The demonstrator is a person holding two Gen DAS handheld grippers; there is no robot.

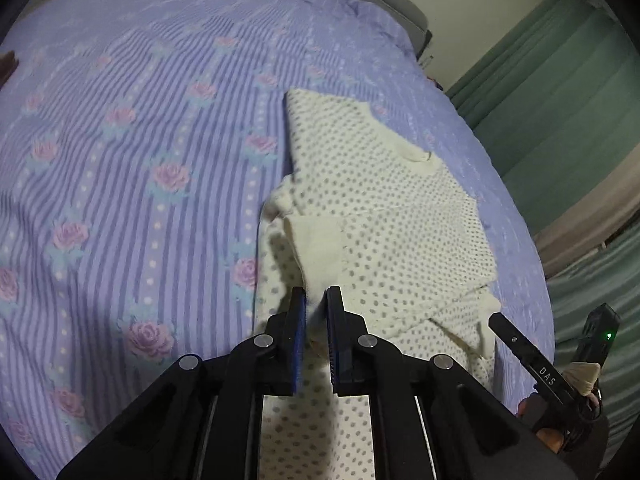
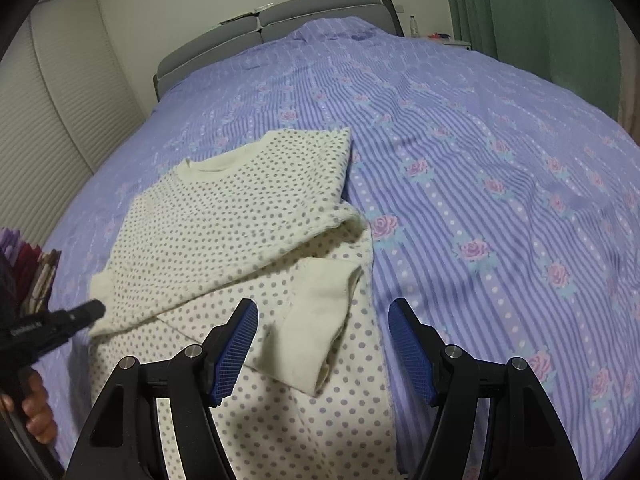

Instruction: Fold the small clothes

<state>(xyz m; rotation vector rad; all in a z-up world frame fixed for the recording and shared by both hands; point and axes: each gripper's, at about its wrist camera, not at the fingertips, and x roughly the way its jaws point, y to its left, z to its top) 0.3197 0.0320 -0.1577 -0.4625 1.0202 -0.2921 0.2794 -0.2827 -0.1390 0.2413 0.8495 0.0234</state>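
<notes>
- A cream polka-dot top [image 2: 224,216] lies on the lavender striped bedspread [image 2: 500,168] printed with roses, near the bed's front-left part in the right wrist view.
- 1 sleeve is folded across the body, its plain cream cuff [image 2: 320,320] resting on the dotted fabric.
- The left gripper [image 1: 316,300] has its 2 blue pads nearly together, pinching a fold of plain cream fabric of the top; which part of the garment that fold belongs to is hard to make out, since the fingers cover it.
- The right gripper [image 2: 322,320] has its fingers spread wide, hovering over the cuff, with nothing pressed between the pads.
- In the left wrist view the right gripper shows only as 1 black finger at the right edge, with part of a hand [image 1: 560,412] behind it.
- In the right wrist view the left gripper is cut off at the left edge, with fingers of a hand [image 2: 36,412] around its handle.
- The lower hem of the top is hidden beneath both gripper bodies.
- A grey headboard [image 2: 272,20] and green curtain [image 2: 540,8] stand beyond the bed; small items on the nightstand are too small to identify.
</notes>
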